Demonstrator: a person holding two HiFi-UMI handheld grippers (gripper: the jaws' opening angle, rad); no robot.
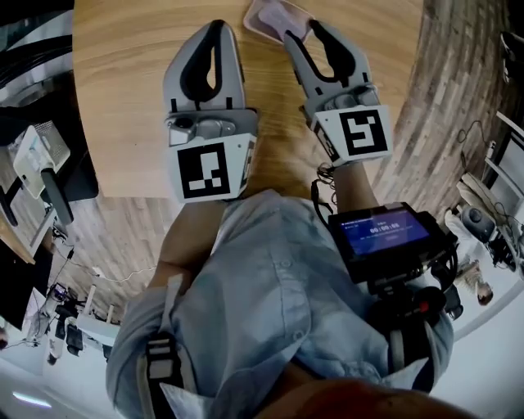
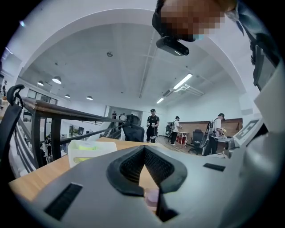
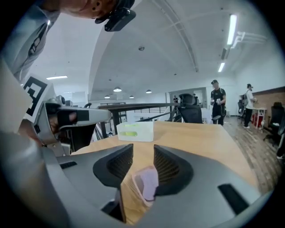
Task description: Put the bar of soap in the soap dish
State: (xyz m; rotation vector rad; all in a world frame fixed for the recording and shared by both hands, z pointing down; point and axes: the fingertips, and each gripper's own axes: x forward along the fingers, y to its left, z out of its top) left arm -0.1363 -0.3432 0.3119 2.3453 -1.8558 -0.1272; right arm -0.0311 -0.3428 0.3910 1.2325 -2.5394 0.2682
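Far desk (image 1: 131,98) edge | right gripper (image 3: 143,149), jaws spread, pinching nothing, hangs over the lilac bar of soap (image 3: 150,183) in a pink tray (image 3: 136,182) | left gripper (image 2: 144,150), jaws pressed together, empty | best: centre the bar between the jaws, avoid the rim.

Grey left tool (image 1: 215,26), light-blue buttoned shirt (image 1: 262,295)

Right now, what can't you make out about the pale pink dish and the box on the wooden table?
Pale pink rounded dish: cut off by the head view's top edge and the right gripper.
Its lilac content: soap or not, too blurred in the right gripper view.
Translucent white box: green contents too small to name.
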